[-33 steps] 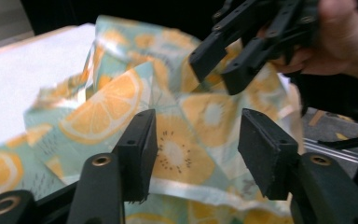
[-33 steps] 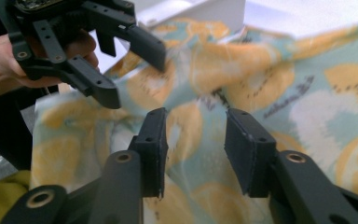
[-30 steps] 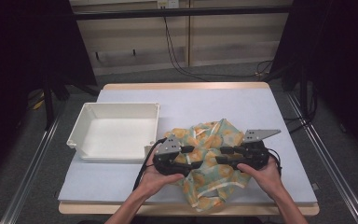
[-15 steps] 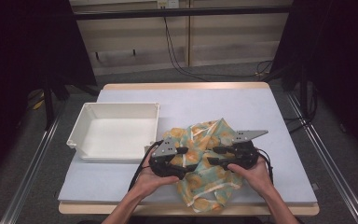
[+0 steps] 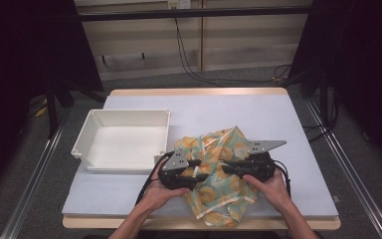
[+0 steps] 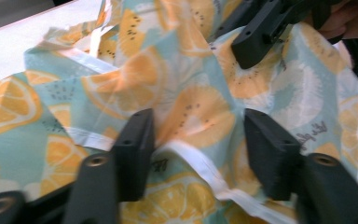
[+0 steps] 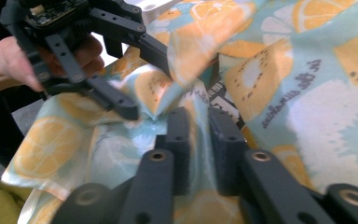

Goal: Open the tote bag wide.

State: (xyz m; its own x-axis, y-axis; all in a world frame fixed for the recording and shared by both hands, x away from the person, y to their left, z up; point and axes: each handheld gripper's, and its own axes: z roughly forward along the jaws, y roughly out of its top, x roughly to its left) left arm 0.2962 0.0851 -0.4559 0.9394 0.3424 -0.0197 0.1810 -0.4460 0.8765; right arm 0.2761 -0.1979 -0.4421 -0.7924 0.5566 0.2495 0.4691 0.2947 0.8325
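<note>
White rectangular tray (image 5: 92,130) on left half of table (image 5: 258,112), open side up, nothing inside. Table top pale blue-grey with light wooden edge. Grey floor around table. Metal rails (image 5: 30,184) along floor on both sides. Black cables (image 5: 186,50) hang down back wall and trail across floor. Dark curtains (image 5: 25,59) left and right. Wooden wall panels (image 5: 229,30) behind table.

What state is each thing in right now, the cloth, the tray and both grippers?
Cloth: crumpled in a heap on the table, beside the tray.
Tray: upright, empty.
Left gripper: jaws open, astride a raised fold of cloth.
Right gripper: jaws nearly shut, pinching a fold of cloth.
</note>
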